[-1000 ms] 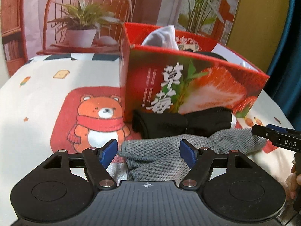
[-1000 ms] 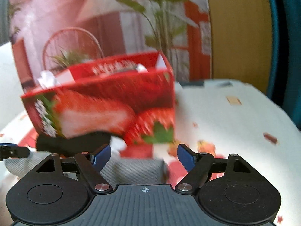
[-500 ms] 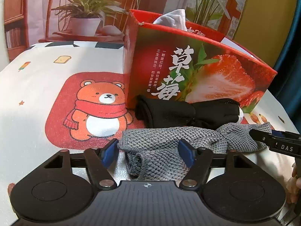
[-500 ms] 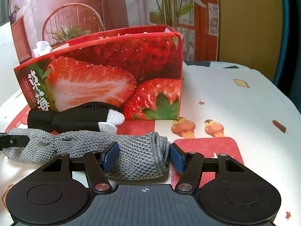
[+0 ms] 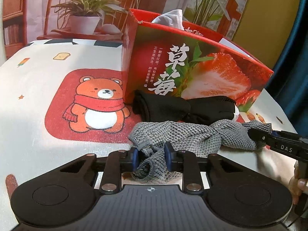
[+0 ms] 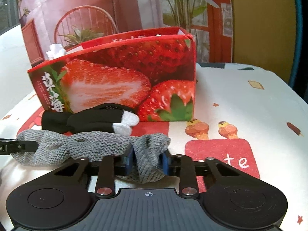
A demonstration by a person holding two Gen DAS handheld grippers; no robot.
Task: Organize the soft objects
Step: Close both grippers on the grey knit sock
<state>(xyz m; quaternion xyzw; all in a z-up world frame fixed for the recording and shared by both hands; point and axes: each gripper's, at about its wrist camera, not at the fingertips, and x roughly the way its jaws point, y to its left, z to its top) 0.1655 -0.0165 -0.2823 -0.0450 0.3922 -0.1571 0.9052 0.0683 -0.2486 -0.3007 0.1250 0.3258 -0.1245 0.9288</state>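
Tablecloth's bear print point(image 5: 100, 104) leftward only; ice-cream cones point(image 6: 213, 130) rightward only.

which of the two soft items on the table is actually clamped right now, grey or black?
The grey knit one: left gripper and right gripper pinch opposite ends. The black one lies untouched against the strawberry box.

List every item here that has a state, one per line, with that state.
left gripper: shut on one end of the grey knit cloth.
right gripper: shut on the cloth's other end.
grey knit cloth: bunched, lying on the table, pinched at both ends.
black gloves: lying loose against the box front.
strawberry box: upright, open-topped, white fabric poking out.
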